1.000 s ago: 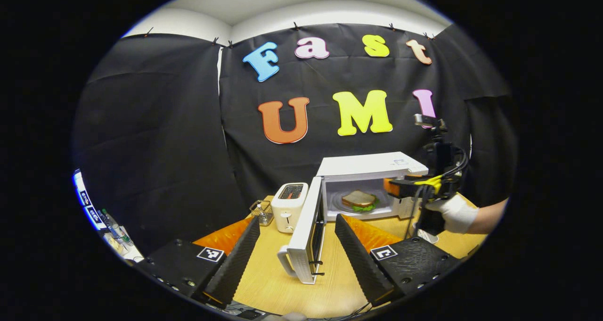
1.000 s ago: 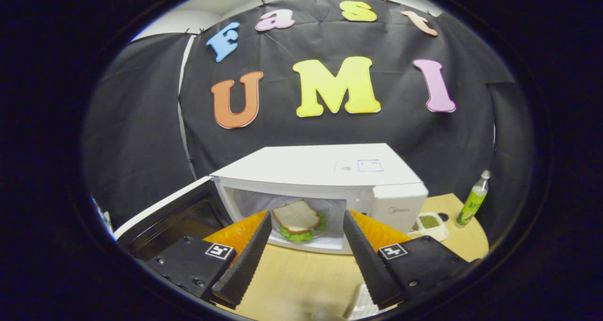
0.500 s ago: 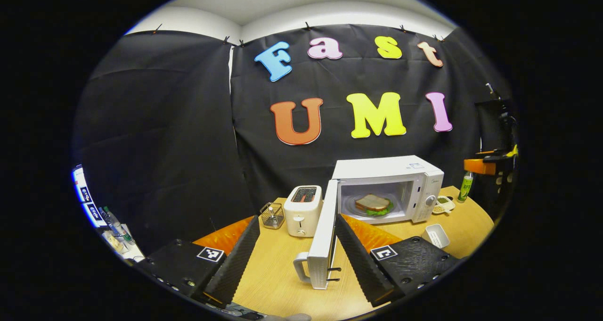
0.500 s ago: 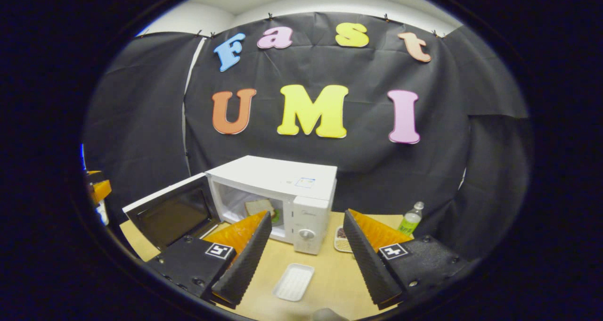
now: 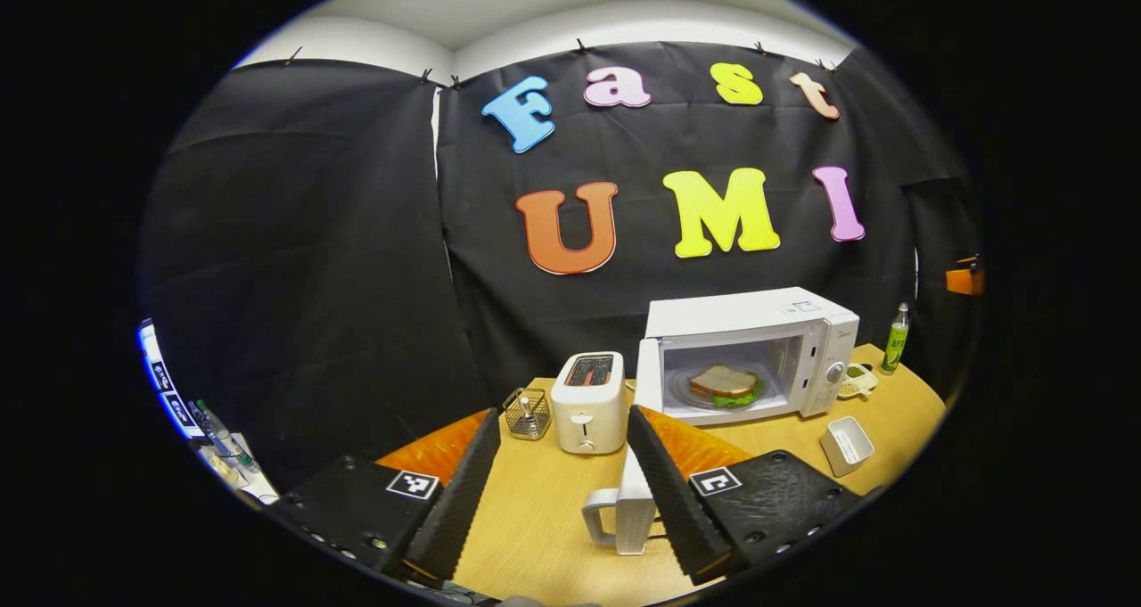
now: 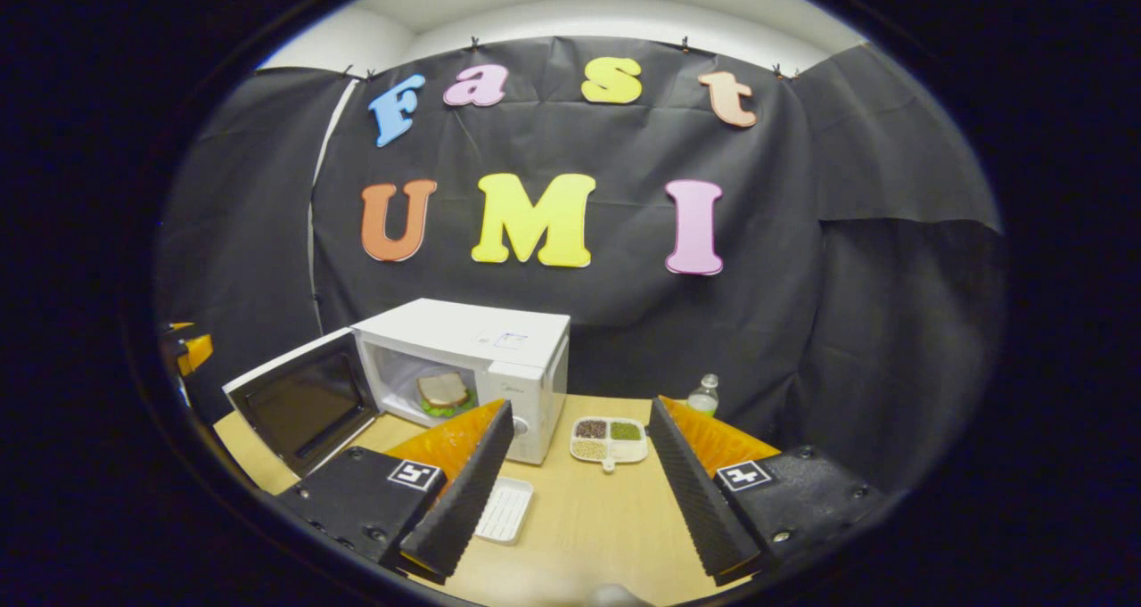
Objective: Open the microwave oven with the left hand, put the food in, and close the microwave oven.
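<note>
Since half a second ago the right tool [image 6: 570,491] has drawn farther back and swung right, so the microwave [image 6: 472,371] now sits ahead to its left rather than close in front. The left tool [image 5: 557,491] has shifted a little too; the door's [image 5: 635,500] handle edge now lies just beside its right finger instead of between the fingers.

Both tools hover level above the wooden surface [image 6: 588,518], fingers spread wide and gripping nothing.

The sandwich [image 5: 724,382] rests on the turntable inside the open microwave, ahead and right of the left tool. A white toaster [image 5: 586,402] and a small wire basket [image 5: 526,413] stand ahead of it. Between the right tool's fingers lie a divided dish of grains [image 6: 609,439] and an empty white tray [image 6: 505,509]; a bottle [image 6: 704,395] stands beyond.
</note>
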Motion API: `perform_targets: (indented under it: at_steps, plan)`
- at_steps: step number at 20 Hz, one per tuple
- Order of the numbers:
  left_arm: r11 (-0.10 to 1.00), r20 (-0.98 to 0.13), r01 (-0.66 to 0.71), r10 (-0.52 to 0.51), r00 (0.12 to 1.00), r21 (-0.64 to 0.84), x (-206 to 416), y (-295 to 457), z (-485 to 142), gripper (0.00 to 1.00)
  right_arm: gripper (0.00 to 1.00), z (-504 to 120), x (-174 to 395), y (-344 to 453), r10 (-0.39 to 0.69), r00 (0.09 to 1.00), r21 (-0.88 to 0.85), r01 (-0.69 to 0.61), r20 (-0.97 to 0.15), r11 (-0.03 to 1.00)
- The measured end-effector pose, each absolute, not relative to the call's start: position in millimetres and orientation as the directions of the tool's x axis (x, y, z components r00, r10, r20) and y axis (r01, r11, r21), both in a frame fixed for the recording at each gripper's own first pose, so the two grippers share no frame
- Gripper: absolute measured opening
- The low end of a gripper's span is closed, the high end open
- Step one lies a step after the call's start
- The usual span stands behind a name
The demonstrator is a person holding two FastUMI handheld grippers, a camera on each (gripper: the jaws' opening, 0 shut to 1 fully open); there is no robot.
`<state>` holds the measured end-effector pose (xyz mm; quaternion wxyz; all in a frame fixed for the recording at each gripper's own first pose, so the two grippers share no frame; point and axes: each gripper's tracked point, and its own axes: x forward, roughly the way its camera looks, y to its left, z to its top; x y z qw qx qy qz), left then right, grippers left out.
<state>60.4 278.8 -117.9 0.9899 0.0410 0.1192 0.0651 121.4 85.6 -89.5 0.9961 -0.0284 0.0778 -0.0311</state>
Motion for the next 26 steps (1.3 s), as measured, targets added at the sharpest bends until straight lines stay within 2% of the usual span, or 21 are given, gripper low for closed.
perform_targets:
  at_steps: [1, 4, 6, 7, 8, 9, 16, 26]
  plan:
    - [0.989, -0.236, -0.112, 0.132, 0.963, 0.098, 63.3, 279.6, -121.5, 0.7, 0.98, -89.9, 118.8, 84.2, -0.069, 0.984, -0.051, 0.062, -0.162, 0.997]
    - [0.99, -0.26, -0.084, 0.11, 0.959, 0.11, 69.8, 278.9, -137.2, 0.56, 0.98, -88.2, 110.3, 78.2, -0.087, 0.981, -0.051, 0.079, -0.174, 0.996]
    - [0.988, -0.259, -0.107, 0.133, 0.957, 0.112, 73.5, 290.3, -146.4, 0.37, 0.98, -86.1, 104.0, 74.3, -0.099, 0.979, -0.066, 0.088, -0.178, 0.994]
    - [0.991, -0.269, -0.096, 0.118, 0.956, 0.094, 75.2, 290.6, -153.5, 0.13, 0.98, -86.5, 100.9, 72.0, -0.104, 0.978, -0.064, 0.094, -0.182, 0.994]
    - [0.991, -0.274, -0.097, 0.12, 0.954, 0.096, 77.3, 292.7, -161.5, 0.14, 0.98, -87.6, 96.6, 68.8, -0.113, 0.976, -0.062, 0.103, -0.188, 0.993]
    - [0.99, -0.285, -0.1, 0.125, 0.951, 0.101, 80.3, 298.8, -172.8, 0.0, 0.98, -90.1, 92.6, 65.8, -0.12, 0.973, -0.059, 0.11, -0.196, 0.992]
    - [0.996, -0.389, -0.046, 0.075, 0.918, 0.083, 89.9, 310.5, -241.1, 0.0, 0.98, -105.3, 73.2, 48.8, -0.177, 0.949, -0.04, 0.172, -0.261, 0.984]
    - [0.998, -0.406, -0.004, 0.031, 0.913, 0.067, 94.6, 279.6, -260.6, 0.0, 0.98, -105.7, 71.5, 45.3, -0.177, 0.947, -0.041, 0.172, -0.269, 0.984]
